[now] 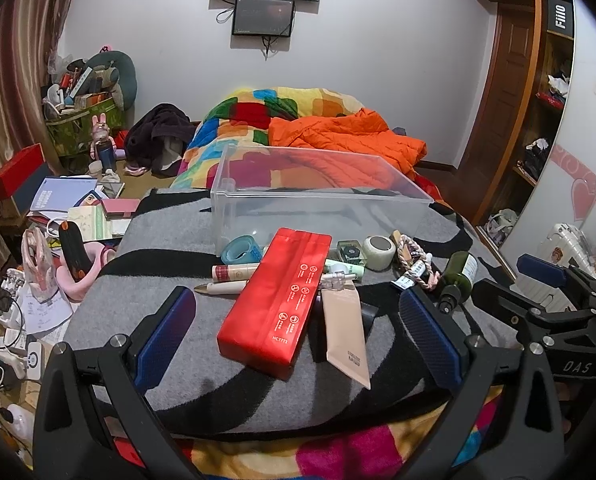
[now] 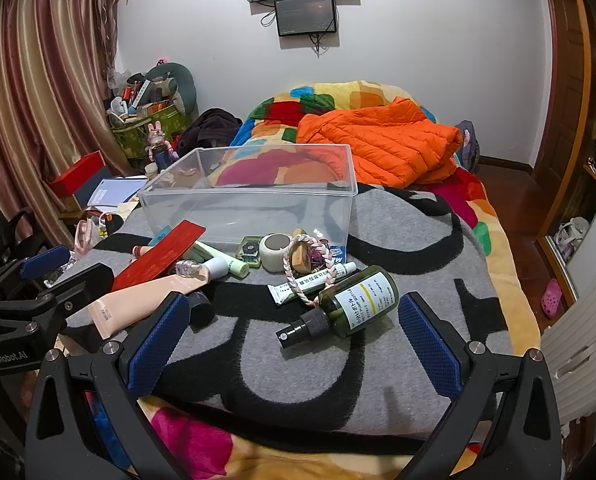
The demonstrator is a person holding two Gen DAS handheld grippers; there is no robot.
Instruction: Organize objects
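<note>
Lying on a fuzzy grey-and-black blanket (image 1: pixel 186 240) spread over the bed, a jumble of small toiletries sits just in front of a clear, rigid plastic bin (image 1: pixel 317 196), rectangular and open-topped. In the left wrist view, a glossy red flat pouch (image 1: pixel 278 300) rests diagonally across the pile, overlapping a matte peach squeeze tube (image 1: pixel 345 332) and a pale pen-like stick (image 1: pixel 222 288). Behind it are a translucent blue tape roll (image 1: pixel 240 250) and a white tape roll (image 1: pixel 379 253), both ring-shaped. The left gripper (image 1: pixel 298 332) hangs with its blue, knurled pads spread wide on either side of the pouch, touching nothing. In the right wrist view, a dark green cylindrical spray bottle (image 2: pixel 349 304) with a black ribbed nozzle lies on its side, a pink-and-white braided cord (image 2: pixel 309 264) looping just beside it over a white boxed tube (image 2: pixel 309 284). The right gripper (image 2: pixel 294 344) is likewise spread wide, the bottle between its pads but apart from both.
</note>
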